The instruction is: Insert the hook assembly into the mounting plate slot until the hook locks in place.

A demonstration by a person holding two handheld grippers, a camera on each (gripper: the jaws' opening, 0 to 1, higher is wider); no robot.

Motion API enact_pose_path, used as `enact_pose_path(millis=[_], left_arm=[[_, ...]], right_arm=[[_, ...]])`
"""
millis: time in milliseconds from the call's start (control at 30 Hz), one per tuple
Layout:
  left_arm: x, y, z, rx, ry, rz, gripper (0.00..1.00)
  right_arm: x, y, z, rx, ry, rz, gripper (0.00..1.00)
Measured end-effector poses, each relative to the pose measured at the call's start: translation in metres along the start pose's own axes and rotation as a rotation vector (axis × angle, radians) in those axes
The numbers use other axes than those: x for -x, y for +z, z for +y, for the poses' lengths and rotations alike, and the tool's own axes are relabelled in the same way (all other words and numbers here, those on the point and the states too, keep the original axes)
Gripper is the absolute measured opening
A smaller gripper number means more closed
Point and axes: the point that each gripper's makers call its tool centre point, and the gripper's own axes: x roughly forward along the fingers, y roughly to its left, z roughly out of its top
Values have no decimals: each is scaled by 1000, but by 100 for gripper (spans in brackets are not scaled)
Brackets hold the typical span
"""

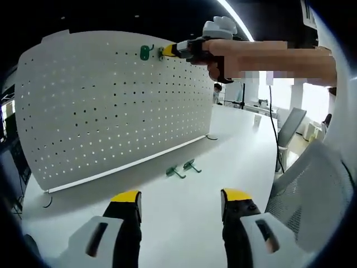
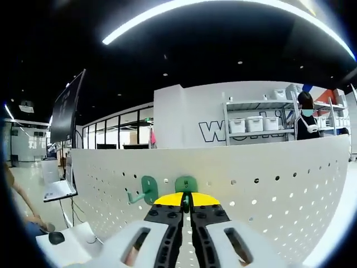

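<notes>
Pegboard (image 1: pixel 111 106): white perforated mounting plate, standing upright on a white table (image 1: pixel 234 145); in the left gripper view it spans from 9 o'clock to 1 o'clock.
Mounted hook (image 1: pixel 145 52): green hook already seated in the holes near the top edge of the pegboard, at about 11 o'clock in the left gripper view; in the right gripper view it sits just at 9 o'clock of the gripped hook.
Gripped hook (image 2: pixel 186 185): green hook plate held against the pegboard face, just above the yellow jaw tips in the right gripper view.
Right gripper (image 2: pixel 186 199): jaws drawn together, pinching the gripped hook between their yellow tips; in the left gripper view it reaches the top of the pegboard at 12 o'clock, carried by a person's hand.
Left gripper (image 1: pixel 181 196): jaws spread wide with nothing between them, hovering over the table at 6 o'clock, well apart from the pegboard.
Spare hooks (image 1: pixel 183 168): two green hooks lying on the table just in front of the pegboard's lower edge, near the centre of the left gripper view.
Background: shelving with white bins (image 2: pixel 254 124) beyond the pegboard's top edge at 1 o'clock in the right gripper view.
</notes>
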Motion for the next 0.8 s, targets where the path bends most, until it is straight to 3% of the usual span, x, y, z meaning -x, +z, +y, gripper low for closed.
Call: enact_pose_path(millis=[500, 600, 800], left_arm=[[1, -1, 2, 30, 8, 1, 57], [1, -2, 2, 31, 7, 1, 57], [0, -5, 1, 33, 1, 9, 57]], right_arm=[[-4, -1, -1, -9, -125, -43, 1], [-4, -1, -2, -45, -146, -49, 1], [-5, -3, -2, -44, -171, -35, 1]])
